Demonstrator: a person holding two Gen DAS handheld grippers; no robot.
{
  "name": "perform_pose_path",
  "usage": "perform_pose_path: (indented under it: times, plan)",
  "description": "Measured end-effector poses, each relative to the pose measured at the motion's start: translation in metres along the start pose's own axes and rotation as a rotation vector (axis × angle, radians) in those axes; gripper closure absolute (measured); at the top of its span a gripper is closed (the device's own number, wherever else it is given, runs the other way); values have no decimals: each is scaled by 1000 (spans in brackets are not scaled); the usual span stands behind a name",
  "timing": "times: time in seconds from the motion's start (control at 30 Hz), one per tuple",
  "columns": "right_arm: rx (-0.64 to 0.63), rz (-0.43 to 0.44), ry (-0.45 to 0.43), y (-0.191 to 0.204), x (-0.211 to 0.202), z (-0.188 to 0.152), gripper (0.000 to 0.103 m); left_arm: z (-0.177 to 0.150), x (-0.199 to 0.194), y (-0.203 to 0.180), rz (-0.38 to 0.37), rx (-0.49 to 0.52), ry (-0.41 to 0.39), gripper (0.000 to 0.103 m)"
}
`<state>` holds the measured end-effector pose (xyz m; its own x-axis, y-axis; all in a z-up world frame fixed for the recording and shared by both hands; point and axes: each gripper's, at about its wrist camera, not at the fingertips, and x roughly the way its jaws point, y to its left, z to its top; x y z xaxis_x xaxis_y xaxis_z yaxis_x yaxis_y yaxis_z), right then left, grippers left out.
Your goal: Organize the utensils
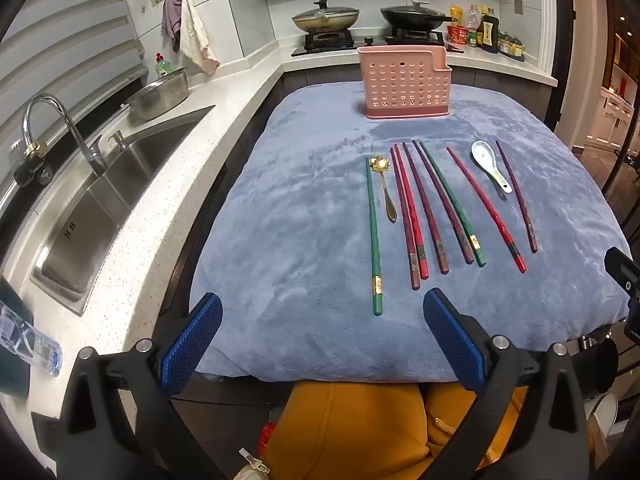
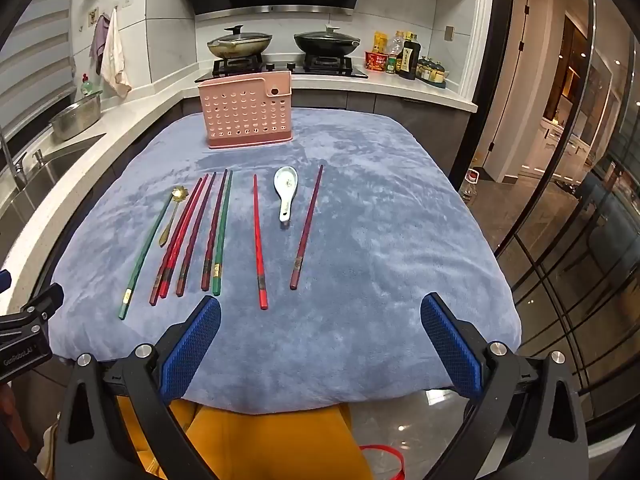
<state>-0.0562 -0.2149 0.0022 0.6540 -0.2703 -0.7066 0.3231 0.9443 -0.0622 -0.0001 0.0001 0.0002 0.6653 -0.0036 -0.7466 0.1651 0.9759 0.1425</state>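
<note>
Eight chopsticks (image 2: 258, 240) lay in a loose row on the blue cloth (image 2: 380, 240) over the counter, a gold spoon (image 1: 386, 192) and a white ceramic spoon (image 2: 286, 192) among them. Pink perforated holder (image 2: 246, 114) stood upright at the far edge — well apart. Left tongs (image 1: 322, 344) and right tongs (image 2: 320, 344) both spread wide, empty, near the front edge.

Your left gripper (image 1: 322, 318) hangs wide open over the near edge of the blue cloth (image 1: 280, 240), nothing between its pads. Ahead lie the chopsticks (image 1: 424, 216) in a loose row (green, red, purple), a gold spoon (image 1: 384, 188), a white ceramic spoon (image 1: 489, 168), and the pink holder (image 1: 404, 84) behind.
</note>
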Motion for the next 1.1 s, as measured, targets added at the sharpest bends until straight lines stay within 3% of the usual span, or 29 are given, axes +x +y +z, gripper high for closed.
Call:
perform_pose_path:
  times: [1.1]
  plan:
    - [6, -2, 4, 2, 1, 0, 7, 0, 0, -2, -5, -5, -2, 7]
